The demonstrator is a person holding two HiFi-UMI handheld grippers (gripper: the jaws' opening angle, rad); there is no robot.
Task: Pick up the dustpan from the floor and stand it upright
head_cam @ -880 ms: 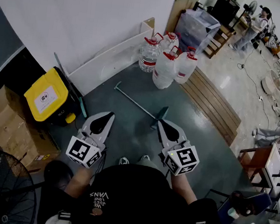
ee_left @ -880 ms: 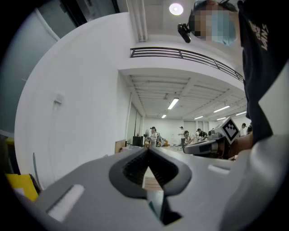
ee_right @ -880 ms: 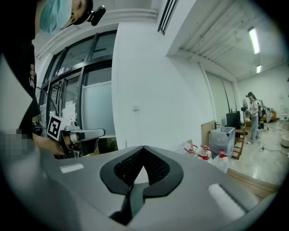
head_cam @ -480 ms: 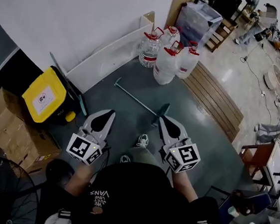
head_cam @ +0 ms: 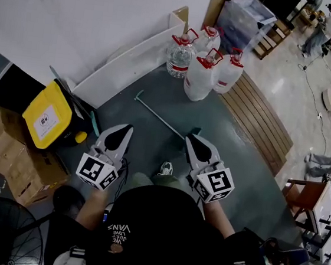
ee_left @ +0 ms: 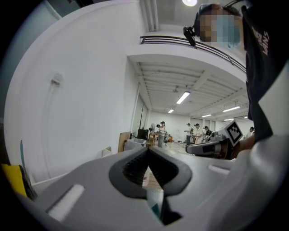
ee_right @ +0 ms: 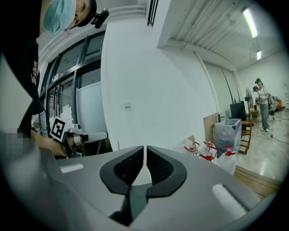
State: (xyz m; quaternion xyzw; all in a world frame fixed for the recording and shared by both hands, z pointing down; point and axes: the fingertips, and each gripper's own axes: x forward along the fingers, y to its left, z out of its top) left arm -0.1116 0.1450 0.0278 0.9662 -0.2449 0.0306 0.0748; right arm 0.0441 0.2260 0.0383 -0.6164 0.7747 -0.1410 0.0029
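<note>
The dustpan lies flat on the dark green floor in the head view, its long thin handle (head_cam: 157, 114) running back left and its teal pan (head_cam: 196, 130) nearest me. My right gripper (head_cam: 190, 137) is held in the air, shut and empty, its tip just in front of the pan in this view. My left gripper (head_cam: 128, 128) is level beside it, also shut on nothing. In the left gripper view the jaws (ee_left: 148, 151) meet, with the right gripper (ee_left: 212, 147) to the side. In the right gripper view the jaws (ee_right: 145, 148) are together too.
Three big water jugs (head_cam: 200, 73) with red caps stand beyond the handle's far end. A wooden slatted platform (head_cam: 260, 123) lies right of them. A yellow-lidded bin (head_cam: 47, 115) and a cardboard box (head_cam: 14, 159) sit at left, a white panel (head_cam: 131, 65) leans on the wall. My shoe (head_cam: 165, 169) is between the grippers.
I have stepped forward: a shoe shows between the grippers and the dustpan sits closer to the right gripper's tip. Both grippers stay shut and side by side.
</note>
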